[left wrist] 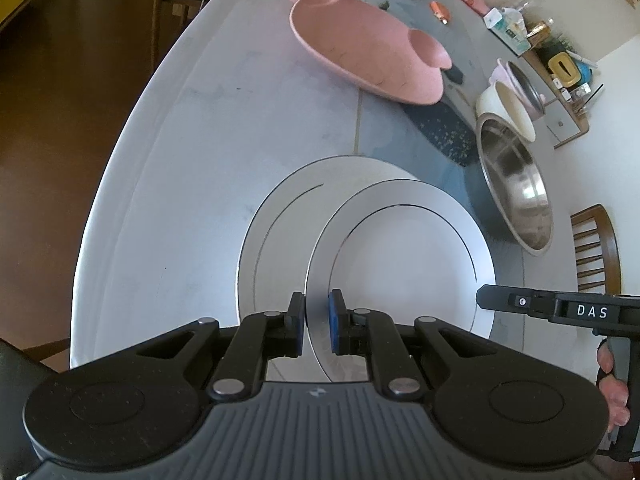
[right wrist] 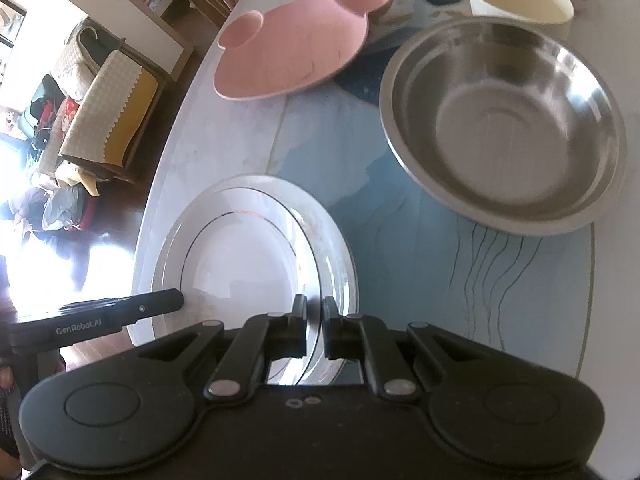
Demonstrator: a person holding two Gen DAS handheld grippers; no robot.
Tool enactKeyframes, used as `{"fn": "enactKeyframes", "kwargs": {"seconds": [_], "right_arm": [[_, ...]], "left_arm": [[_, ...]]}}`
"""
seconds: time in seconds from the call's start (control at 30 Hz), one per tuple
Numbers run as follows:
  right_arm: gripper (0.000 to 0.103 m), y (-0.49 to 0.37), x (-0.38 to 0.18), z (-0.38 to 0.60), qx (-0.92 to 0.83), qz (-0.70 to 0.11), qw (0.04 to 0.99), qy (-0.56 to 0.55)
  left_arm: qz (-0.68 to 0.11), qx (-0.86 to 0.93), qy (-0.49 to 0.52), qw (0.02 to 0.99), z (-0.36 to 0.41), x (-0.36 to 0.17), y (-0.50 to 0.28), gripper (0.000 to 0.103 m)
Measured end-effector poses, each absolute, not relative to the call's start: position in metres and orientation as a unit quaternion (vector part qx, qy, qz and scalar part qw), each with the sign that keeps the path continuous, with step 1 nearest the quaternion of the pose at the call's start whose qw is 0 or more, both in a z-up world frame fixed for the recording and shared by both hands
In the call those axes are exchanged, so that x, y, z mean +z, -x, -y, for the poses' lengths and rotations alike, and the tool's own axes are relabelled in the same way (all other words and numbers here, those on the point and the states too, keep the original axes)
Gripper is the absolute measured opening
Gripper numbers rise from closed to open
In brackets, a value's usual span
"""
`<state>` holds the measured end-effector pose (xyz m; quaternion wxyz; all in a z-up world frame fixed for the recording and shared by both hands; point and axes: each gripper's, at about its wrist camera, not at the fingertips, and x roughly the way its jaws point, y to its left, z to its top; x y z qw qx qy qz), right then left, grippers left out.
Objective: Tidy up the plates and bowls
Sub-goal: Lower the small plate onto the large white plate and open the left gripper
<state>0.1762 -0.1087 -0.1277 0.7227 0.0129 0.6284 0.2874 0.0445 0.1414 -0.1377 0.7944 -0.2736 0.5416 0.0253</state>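
Two white plates with a thin dark ring are near the table's front edge. My left gripper (left wrist: pixel 316 322) is shut on the rim of the upper white plate (left wrist: pixel 400 264), held tilted over the lower white plate (left wrist: pixel 272 232). My right gripper (right wrist: pixel 315 330) is shut on the opposite rim of the same plate (right wrist: pixel 240 264). Each gripper shows in the other's view, the right one in the left wrist view (left wrist: pixel 552 312) and the left one in the right wrist view (right wrist: pixel 100 320). A pink mouse-shaped plate (left wrist: pixel 360 52) (right wrist: pixel 288 48), a steel bowl (left wrist: pixel 516 188) (right wrist: pixel 504 120) and a cream bowl (left wrist: pixel 508 108) (right wrist: pixel 520 0) sit further back.
The round white table (left wrist: pixel 160 160) has a blue patterned inlay (right wrist: pixel 400 220). A pink-rimmed steel bowl (left wrist: pixel 520 80) stands behind the cream bowl. Small clutter and a shelf (left wrist: pixel 560 60) lie beyond. A wooden chair (left wrist: pixel 596 248) stands at the right.
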Motion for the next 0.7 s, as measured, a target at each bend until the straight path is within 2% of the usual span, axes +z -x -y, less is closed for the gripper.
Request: {"fn": "enactKeyframes", "kwargs": {"seconds": [0.7], "right_arm": [[0.008,-0.171,-0.141,0.104,0.286,-0.644,0.709,-0.019]], "left_arm": [[-0.552,0.035,0.249,0.795,-0.144,-0.149,-0.046,0.011]]}}
